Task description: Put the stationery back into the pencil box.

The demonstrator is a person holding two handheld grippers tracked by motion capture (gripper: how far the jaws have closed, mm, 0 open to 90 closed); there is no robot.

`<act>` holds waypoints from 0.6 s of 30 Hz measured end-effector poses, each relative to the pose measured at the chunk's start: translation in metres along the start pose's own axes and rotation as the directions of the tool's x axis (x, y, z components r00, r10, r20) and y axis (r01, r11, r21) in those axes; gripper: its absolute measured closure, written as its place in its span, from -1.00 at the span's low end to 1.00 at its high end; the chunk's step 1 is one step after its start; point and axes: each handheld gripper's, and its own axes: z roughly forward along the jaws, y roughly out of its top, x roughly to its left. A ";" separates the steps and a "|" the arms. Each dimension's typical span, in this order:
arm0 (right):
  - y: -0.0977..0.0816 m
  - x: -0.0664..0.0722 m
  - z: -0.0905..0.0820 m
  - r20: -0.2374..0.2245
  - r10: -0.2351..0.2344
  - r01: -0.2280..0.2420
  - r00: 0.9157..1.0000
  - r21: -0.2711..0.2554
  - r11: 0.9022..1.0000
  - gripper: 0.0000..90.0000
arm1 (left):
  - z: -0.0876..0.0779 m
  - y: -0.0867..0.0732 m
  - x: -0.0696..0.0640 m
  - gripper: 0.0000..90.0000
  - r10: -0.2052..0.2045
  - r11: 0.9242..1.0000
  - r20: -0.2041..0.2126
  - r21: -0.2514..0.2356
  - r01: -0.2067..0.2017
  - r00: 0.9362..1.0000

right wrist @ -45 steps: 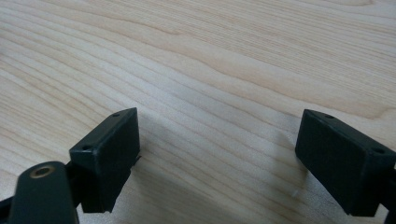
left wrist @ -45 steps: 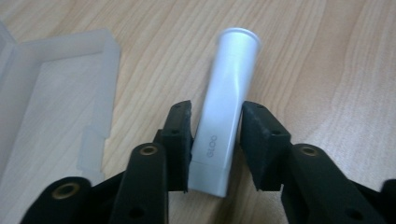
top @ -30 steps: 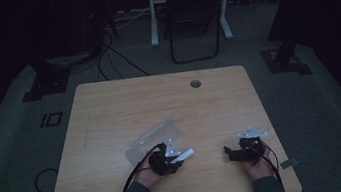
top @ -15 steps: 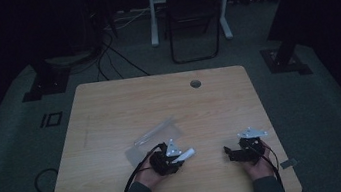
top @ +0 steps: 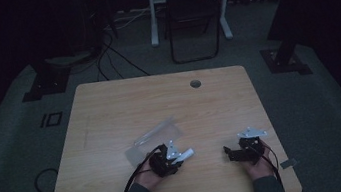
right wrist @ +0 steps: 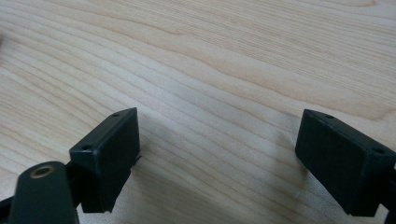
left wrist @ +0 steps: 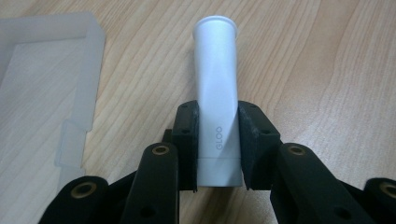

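Wooden table [top: 110, 114] across the middle of the high view. Clear plastic tray [left wrist: 42, 84] at upper left of the left gripper view. Right gripper [right wrist: 217, 154] low in its view, jaws wide apart over bare wood. Left gripper [left wrist: 218, 140] clamped on white tube [left wrist: 217, 79], centre frame, rimmed end toward the top.

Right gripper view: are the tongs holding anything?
No: the right tongs stand wide apart with bare wooden table between them, and nothing touches either pad.
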 end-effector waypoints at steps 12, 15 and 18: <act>0.000 0.000 0.000 0.000 -0.001 0.001 1.000 0.000 1.000 -0.70 | -0.012 0.003 -0.003 0.57 0.024 0.999 -0.011 -0.025 -0.024 1.000; 0.000 0.000 0.000 -0.001 -0.001 0.001 1.000 0.000 1.000 -0.70 | -0.015 0.004 -0.003 0.57 0.028 0.999 -0.014 -0.027 -0.028 1.000; 0.000 0.000 0.000 -0.001 -0.002 0.002 1.000 0.000 1.000 -0.70 | -0.016 0.005 -0.003 0.57 0.037 0.999 -0.019 -0.024 -0.038 0.999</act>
